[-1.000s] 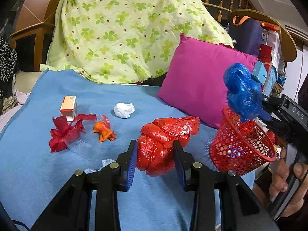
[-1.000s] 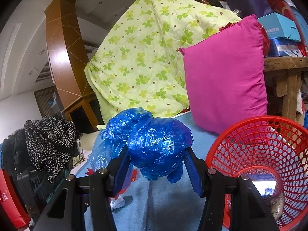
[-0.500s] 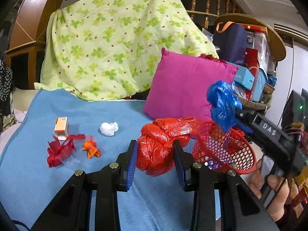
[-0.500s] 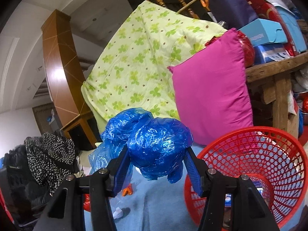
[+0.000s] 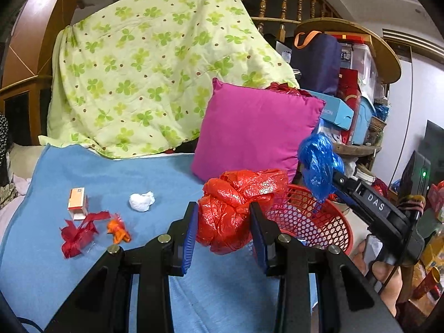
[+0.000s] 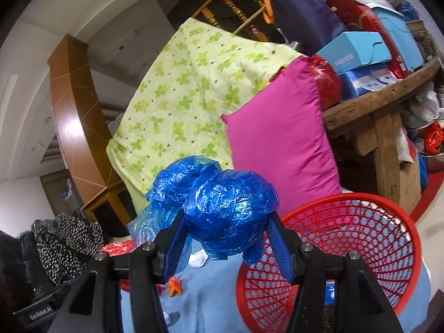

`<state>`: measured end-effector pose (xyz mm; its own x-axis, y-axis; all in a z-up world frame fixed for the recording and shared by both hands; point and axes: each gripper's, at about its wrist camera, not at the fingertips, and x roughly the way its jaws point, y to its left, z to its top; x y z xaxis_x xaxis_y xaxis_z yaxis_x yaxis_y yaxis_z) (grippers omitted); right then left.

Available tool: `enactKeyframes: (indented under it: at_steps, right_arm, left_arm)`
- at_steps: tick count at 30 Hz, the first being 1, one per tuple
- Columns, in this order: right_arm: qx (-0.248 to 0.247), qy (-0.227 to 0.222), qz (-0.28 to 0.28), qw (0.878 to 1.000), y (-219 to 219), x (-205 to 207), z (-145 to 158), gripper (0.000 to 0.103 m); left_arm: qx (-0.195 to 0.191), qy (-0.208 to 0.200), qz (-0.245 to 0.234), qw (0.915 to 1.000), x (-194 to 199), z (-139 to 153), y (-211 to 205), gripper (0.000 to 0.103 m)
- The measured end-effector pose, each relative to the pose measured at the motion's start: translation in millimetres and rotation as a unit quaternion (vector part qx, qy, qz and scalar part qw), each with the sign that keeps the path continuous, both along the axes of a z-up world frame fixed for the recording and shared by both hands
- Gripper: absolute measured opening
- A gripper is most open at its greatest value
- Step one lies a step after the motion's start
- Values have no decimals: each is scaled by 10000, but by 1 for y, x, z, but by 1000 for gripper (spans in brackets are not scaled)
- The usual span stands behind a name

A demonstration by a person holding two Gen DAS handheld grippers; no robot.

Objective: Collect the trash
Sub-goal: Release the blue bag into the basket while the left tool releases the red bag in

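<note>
**Both wads lifted toward the red basket**

Here, in the left wrist view, the left tongs [image 5: 224,245] pinch a knotted red plastic bag [image 5: 236,216] between their blue pads, gripped across its fat middle so the loose knot rides on top and nothing trails. The bag hangs clear of the blue blanket [image 5: 83,263] covering the bed, just in front of the red mesh basket [image 5: 327,227], which sits at the bed's right edge where both hands can reach it. Off to the right, the right tongs [image 5: 328,179] come in from the side with a blue plastic bag [image 5: 319,163] held over the basket's rim, a hand [image 5: 385,280] beneath them. More trash lies on the blanket, well apart from the basket: a white paper wad [image 5: 142,201], a small orange-and-white box [image 5: 77,202], a red ribbon scrap [image 5: 79,236] and an orange wrapper [image 5: 118,230]. A magenta pillow [image 5: 255,130] leans against a green clover quilt [image 5: 155,83] behind.

Next, in the right wrist view, the right tongs [image 6: 227,245] clamp the blue plastic bag [image 6: 224,216] at its widest part, a loose flap hanging to the left. The red mesh basket [image 6: 360,211] gapes just below and to the right, something pale already at its bottom. Judging by that, the blue bag is the closer of the two to being dropped in; releasing it over the mouth, not the rim, matters, since light plastic could catch on the edge.
</note>
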<state>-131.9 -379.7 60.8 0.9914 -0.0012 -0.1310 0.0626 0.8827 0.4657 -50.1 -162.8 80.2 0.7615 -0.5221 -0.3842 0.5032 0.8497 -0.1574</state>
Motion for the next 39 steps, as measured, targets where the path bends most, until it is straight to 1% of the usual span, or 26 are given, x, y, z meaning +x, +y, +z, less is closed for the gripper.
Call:
enactKeyframes:
  at_steps: [2, 6, 11, 13, 15, 19, 21, 24, 27, 31, 34, 37, 39]
  right_arm:
    - [39, 41, -120, 9999, -6, -3, -1, 61]
    - [79, 282, -393, 9988, -19, -2, -4, 61]
    - [519, 569, -609, 9952, -44, -1, -11, 61]
    - [738, 683, -613, 9930, -55, 0, -16, 61]
    - [995, 887, -577, 9894, -65, 5, -24, 61]
    - [1097, 1268, -479, 9847, -72, 16, -33, 64]
    - [1195, 1310, -422, 9832, -74, 17, -36, 66]
    - [1297, 1101, -364, 9848, -79, 12, -34, 73]
    - [1366, 878, -437, 9858, -85, 4, -32, 74]
    - [1399, 371, -1267, 9813, -100, -26, -26, 74]
    - [1561, 81, -1661, 9736, -109, -44, -27, 74]
    - [1648, 40, -1847, 9689, -115, -50, -29, 74]
    - [1670, 57, -1892, 9676, -116, -52, -30, 74]
  left_arm:
    - [-1, 7, -56, 10000, 3, 4, -4, 38]
    - [79, 54, -185, 9998, 15, 12, -20, 38]
    - [205, 290, -366, 9987, 36, 14, -46, 38]
    - [279, 343, -407, 9982, 41, 13, -55, 38]
    - [320, 407, -464, 9976, 45, 12, -64, 38]
    - [392, 445, -517, 9969, 47, 10, -77, 38]
    - [412, 504, -549, 9964, 49, 9, -83, 38]
    - [445, 566, -602, 9956, 51, 9, -90, 38]
    - [491, 577, -653, 9950, 52, 10, -98, 38]
    - [524, 631, -795, 9935, 54, 11, -114, 39]
    - [640, 635, -924, 9916, 53, 8, -132, 39]
    - [772, 661, -1029, 9895, 52, 2, -151, 41]
    - [841, 743, -1088, 9877, 55, -5, -163, 46]
